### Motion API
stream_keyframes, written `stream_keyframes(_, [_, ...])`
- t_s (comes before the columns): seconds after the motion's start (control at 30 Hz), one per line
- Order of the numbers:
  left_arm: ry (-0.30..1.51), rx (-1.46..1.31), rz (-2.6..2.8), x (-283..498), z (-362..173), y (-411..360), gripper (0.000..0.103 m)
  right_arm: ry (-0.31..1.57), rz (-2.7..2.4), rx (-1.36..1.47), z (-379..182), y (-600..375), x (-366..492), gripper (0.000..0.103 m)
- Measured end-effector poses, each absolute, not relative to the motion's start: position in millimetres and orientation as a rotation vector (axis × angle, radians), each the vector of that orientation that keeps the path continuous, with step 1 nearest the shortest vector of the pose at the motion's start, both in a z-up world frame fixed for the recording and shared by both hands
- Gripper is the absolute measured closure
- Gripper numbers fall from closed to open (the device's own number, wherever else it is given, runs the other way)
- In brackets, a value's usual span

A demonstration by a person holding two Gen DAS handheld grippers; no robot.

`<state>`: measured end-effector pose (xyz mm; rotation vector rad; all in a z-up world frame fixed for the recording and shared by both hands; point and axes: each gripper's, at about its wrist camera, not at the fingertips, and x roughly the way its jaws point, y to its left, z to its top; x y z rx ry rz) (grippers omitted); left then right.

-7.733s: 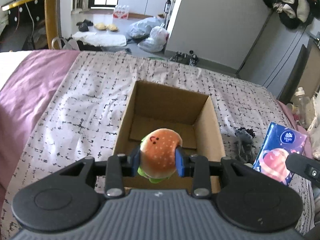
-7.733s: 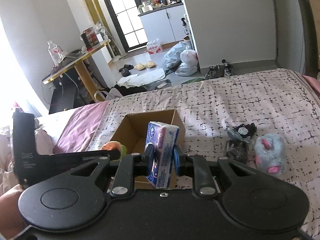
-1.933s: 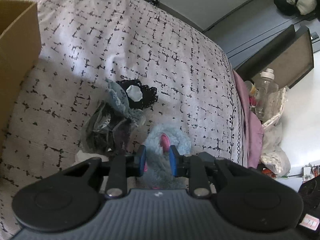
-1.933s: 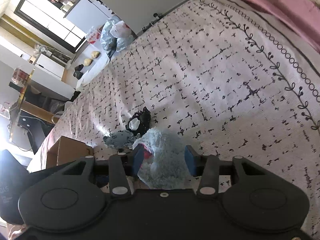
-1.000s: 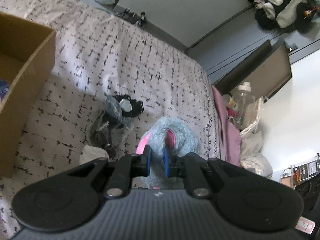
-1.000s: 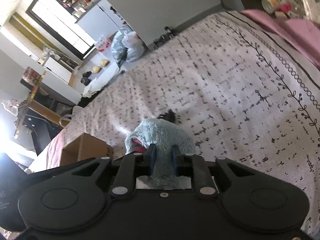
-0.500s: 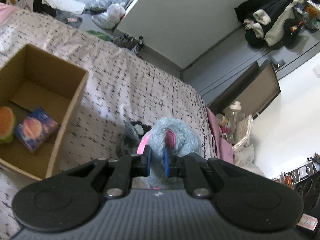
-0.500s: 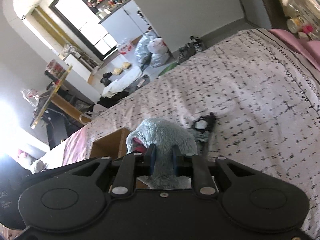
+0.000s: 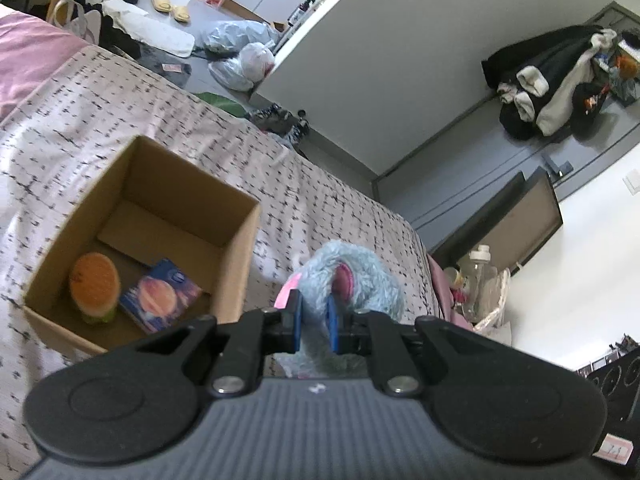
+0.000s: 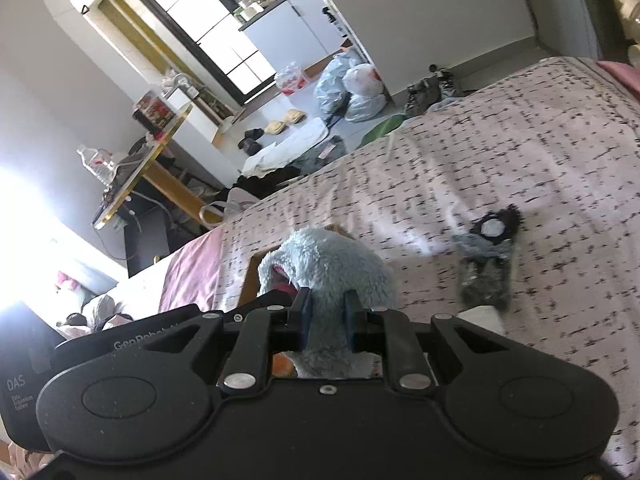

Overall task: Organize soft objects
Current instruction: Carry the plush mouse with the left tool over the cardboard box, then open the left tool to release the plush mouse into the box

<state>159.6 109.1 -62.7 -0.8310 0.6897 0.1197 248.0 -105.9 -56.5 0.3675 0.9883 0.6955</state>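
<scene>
both grippers (image 9: 313, 322) (image 10: 325, 317) pinch blue plush (image 9: 362, 276); "das" readable.

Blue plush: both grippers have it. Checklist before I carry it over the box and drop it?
1. Left gripper shut on plush: ok.
2. Right gripper shut on plush: ok.
3. Plush lifted off the bed: ok.
4. Plush over the box: not ok, still beside it.
5. Space in box next to burger and tissue pack: ok.
6. Plush fits the opening: cannot tell.
</scene>
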Motion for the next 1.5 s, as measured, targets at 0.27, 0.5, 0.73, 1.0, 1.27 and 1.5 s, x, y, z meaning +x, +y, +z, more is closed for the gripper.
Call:
stream_keyframes(0.27, [0.668,-0.838,0.163,140,-70,143,0.091,1.003,0.737,0.347,-64,-67,238,0.086])
stream_keyframes(0.5, [0.672,-0.865,0.213,135,-88,169,0.091,1.008,0.751,0.288,-72,-36,228,0.086])
stream_keyframes(0.73, [0.698,-0.877,0.234,143,-106,177,0.091,1.02,0.741,0.228,-83,-23,226,0.085])
stream_keyframes(1.0, [0.783,-0.869,0.252,148,-131,175,0.091,1.077,0.742,0.185,-91,-19,221,0.079])
stream_keyframes(1.27, [0.824,-0.823,0.27,144,-126,170,0.085,1.08,0.753,0.198,-78,-43,213,0.076])
stream_keyframes(1.5, [0.805,-0.743,0.273,134,-103,151,0.064,1.071,0.744,0.166,-75,-73,213,0.071])
